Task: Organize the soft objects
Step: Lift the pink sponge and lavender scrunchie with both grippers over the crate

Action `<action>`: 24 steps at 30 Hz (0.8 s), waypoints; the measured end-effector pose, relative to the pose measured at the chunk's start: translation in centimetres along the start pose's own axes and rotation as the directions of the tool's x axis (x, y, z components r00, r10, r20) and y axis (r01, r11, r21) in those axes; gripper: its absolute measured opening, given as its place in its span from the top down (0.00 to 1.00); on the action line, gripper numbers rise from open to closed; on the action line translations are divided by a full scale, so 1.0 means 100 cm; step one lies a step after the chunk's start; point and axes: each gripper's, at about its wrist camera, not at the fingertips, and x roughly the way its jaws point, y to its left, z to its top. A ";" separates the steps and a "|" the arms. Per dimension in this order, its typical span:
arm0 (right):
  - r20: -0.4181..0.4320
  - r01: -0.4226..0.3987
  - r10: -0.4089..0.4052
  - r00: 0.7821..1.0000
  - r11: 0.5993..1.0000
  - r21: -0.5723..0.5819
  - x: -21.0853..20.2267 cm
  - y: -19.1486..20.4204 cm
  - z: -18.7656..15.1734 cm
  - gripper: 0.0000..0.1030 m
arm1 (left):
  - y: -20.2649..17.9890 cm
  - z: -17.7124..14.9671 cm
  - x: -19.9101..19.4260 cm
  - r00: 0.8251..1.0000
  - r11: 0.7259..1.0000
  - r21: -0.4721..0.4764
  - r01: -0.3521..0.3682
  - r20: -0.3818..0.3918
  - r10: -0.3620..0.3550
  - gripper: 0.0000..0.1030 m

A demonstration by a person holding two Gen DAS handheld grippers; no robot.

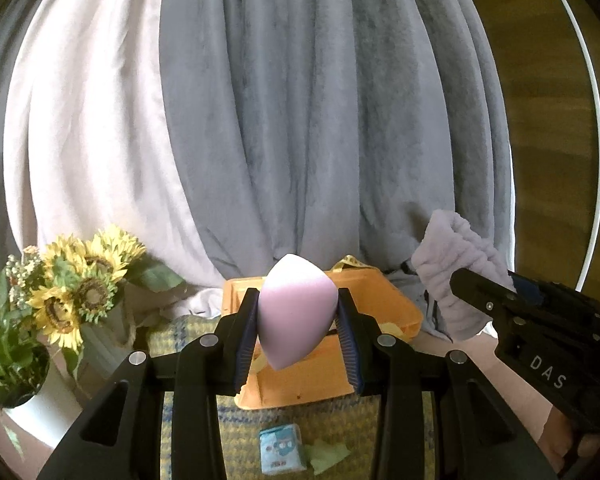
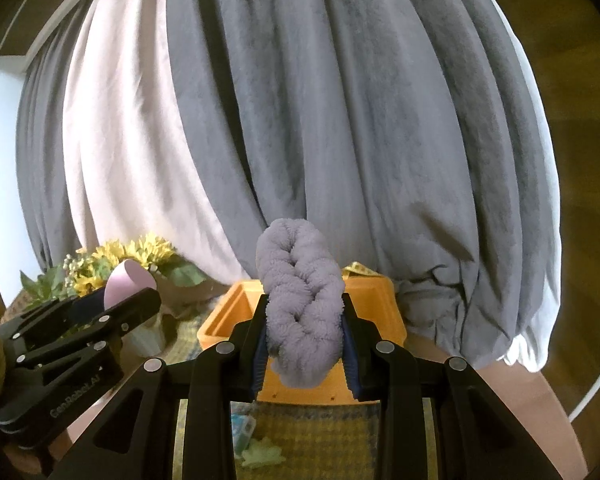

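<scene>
My left gripper [image 1: 298,320] is shut on a pink egg-shaped sponge [image 1: 296,312], held upright above the orange box [image 1: 396,308]. In the right wrist view that same sponge [image 2: 128,282] shows at the left between the left gripper's fingers [image 2: 132,304]. My right gripper [image 2: 304,340] is shut on a lilac braided plush headband [image 2: 302,300], raised in front of the orange box [image 2: 228,320]. From the left wrist view the headband [image 1: 456,272] hangs at the right, with the right gripper's fingers [image 1: 488,292] around it.
A vase of sunflowers [image 1: 76,288] stands at the left. Grey and white curtains [image 1: 300,120] hang behind the box. On the yellow checked mat [image 1: 236,440] lie a small blue packet [image 1: 280,450] and a pale green soft piece [image 1: 328,456].
</scene>
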 end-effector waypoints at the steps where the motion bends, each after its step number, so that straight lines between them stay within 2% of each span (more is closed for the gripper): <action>1: 0.002 0.002 -0.002 1.000 1.000 -0.003 0.003 0.000 0.002 0.69 | 0.001 0.001 0.004 1.000 1.000 0.003 0.003 0.002 -0.003 0.64; 11: 0.017 0.029 -0.029 0.999 1.000 -0.009 0.038 -0.009 0.017 0.69 | 0.004 0.015 0.046 1.000 1.000 0.015 0.016 0.007 -0.016 0.64; 24: 0.009 0.036 -0.036 0.999 0.999 -0.006 0.102 -0.024 0.028 0.69 | 0.015 0.027 0.108 1.000 0.999 0.023 -0.023 -0.002 0.023 0.64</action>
